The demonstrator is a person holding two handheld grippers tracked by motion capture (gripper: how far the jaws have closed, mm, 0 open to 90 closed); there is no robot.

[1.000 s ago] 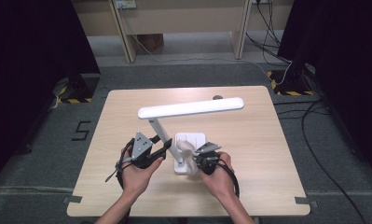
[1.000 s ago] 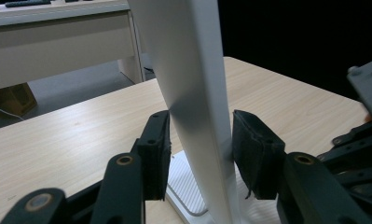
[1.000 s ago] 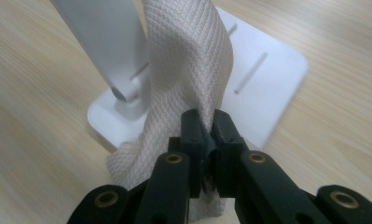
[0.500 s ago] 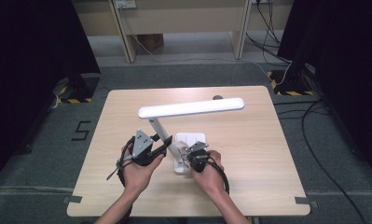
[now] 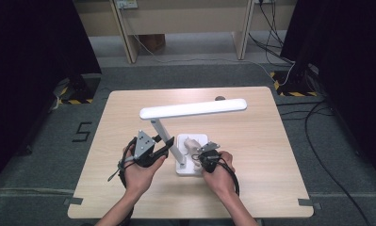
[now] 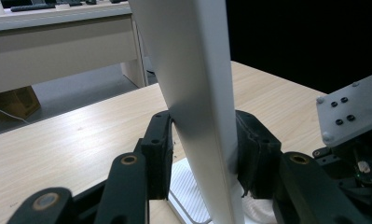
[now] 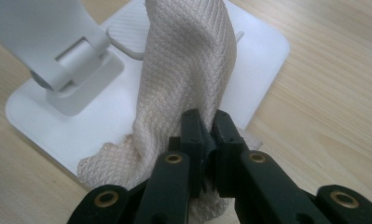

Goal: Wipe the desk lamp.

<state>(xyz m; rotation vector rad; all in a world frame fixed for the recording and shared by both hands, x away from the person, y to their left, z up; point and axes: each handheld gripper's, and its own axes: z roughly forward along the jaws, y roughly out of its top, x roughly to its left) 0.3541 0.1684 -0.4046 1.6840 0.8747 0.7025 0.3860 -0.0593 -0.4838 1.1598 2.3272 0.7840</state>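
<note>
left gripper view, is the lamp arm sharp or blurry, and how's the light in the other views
Left gripper view: the lamp arm is close and soft-edged, shaded grey down one side. Right gripper view: the cloth weave is crisp, evenly lit. High view: the table is bright, with dark surroundings at both sides.

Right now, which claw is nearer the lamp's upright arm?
Left. The left claw has its jaws on either side of the lamp's upright arm. The right claw is over the lamp base, pinching a beige cloth.
</note>
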